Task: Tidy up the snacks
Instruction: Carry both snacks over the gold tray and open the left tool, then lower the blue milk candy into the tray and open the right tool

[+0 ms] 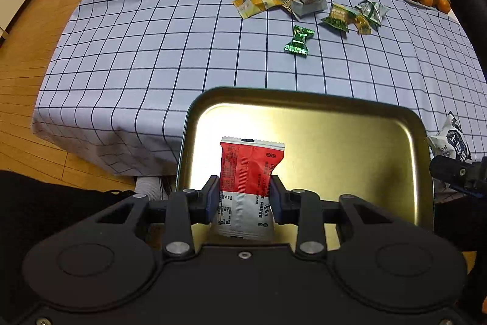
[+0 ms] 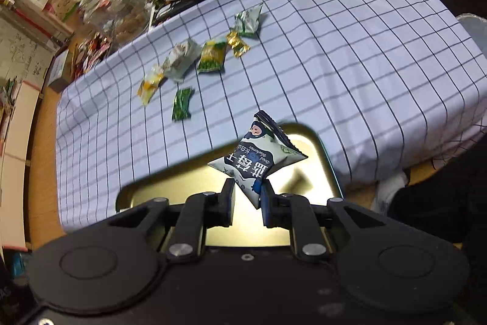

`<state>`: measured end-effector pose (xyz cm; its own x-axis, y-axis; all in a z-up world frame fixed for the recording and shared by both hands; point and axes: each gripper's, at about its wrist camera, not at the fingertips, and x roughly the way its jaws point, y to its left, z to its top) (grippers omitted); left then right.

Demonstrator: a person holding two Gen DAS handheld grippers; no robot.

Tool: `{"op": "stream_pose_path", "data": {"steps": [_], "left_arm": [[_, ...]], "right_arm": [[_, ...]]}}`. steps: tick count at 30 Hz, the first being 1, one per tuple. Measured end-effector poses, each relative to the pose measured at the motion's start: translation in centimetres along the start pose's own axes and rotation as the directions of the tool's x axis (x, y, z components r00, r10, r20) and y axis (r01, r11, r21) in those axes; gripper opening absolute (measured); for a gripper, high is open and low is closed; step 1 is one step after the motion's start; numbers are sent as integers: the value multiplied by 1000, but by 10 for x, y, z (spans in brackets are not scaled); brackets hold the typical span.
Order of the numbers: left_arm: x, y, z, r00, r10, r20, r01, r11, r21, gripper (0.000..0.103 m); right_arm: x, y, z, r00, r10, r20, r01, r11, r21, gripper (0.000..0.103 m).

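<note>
Evidently both grippers were loaded above the gold metal tray (image 1: pixel 380 148), which sat at the near edge of the checked tablecloth (image 1: pixel 152 51). The left gripper (image 1: pixel 245 198) was clamped on a red-and-white snack packet (image 1: pixel 251 172), its jaws pressing the packet's two side edges about midway down, so the packet stood upright over the tray's floor at about 7 o'clock of the tray. The right gripper (image 2: pixel 247 198) pinched a white-and-navy pillow packet (image 2: pixel 258 160) by its lowest corner, the rest of the bag puffed out above the fingers, hanging over the tray (image 2: pixel 322 154) near its 1 o'clock corner.

Both packets looked light, soft and air-filled, with slick film skins; I judged they would crumple rather than resist, and that a corner hold like the right one's could let the bag swing or slip. A grip across the flat sealed seam or the mid-body seemed safer.

More wrapped sweets waited at 12 to 1 o'clock in the left view: a green twist-wrapped candy (image 1: pixel 299 39) lying alone, and beyond it a loose row including a yellow packet (image 1: pixel 257 2), a grey-white packet (image 1: pixel 307 2) and a green pea packet (image 1: pixel 338 17). They looked equally flimsy; the twisted ends offered the easiest purchase.
</note>
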<state>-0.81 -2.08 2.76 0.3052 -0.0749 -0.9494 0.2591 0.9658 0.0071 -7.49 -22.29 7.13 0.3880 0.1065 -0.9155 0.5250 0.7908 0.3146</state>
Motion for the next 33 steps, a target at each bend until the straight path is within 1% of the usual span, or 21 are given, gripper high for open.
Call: {"op": "stream_pose_path", "data": {"steps": [5,9,12,15,17,21,23,25,28,33], "left_arm": [[-6,1,-27,1000,-3,26,3,1000,19,43],[-9,5,-45,996,-28,83,27,999,23,43],[-6,9,-54,994,-55,94,54,998,13,43],[1,13,-64,992,-67,103,67,998,8,43],[6,14,-69,994,-49,101,48,999,11,43],[12,16,-74,995,-34,92,34,999,5,43],[10,13,-74,994,-25,109,24,1000,11,44],[7,10,-76,990,-13,140,9,999,33,43],[3,5,-78,987,-22,162,12,998,65,45],[7,1,-78,990,-5,138,-7,996,84,46]], "right_arm": [[-22,2,-41,998,-3,62,9,996,-94,18],[-28,1,-66,994,12,106,6,986,-167,18],[-27,0,-84,991,-4,132,34,973,-226,18],[-21,-6,-96,995,0,102,26,968,-248,18],[-16,-10,-102,997,6,78,14,967,-254,18],[-7,-12,-109,998,-27,53,40,962,-268,18],[-4,-15,-109,1000,-17,27,23,966,-257,18],[-3,-16,-108,1000,-15,25,21,967,-252,18],[-6,-14,-108,999,-20,41,31,964,-264,19],[-4,-10,-109,999,-24,31,32,956,-292,20]]}}
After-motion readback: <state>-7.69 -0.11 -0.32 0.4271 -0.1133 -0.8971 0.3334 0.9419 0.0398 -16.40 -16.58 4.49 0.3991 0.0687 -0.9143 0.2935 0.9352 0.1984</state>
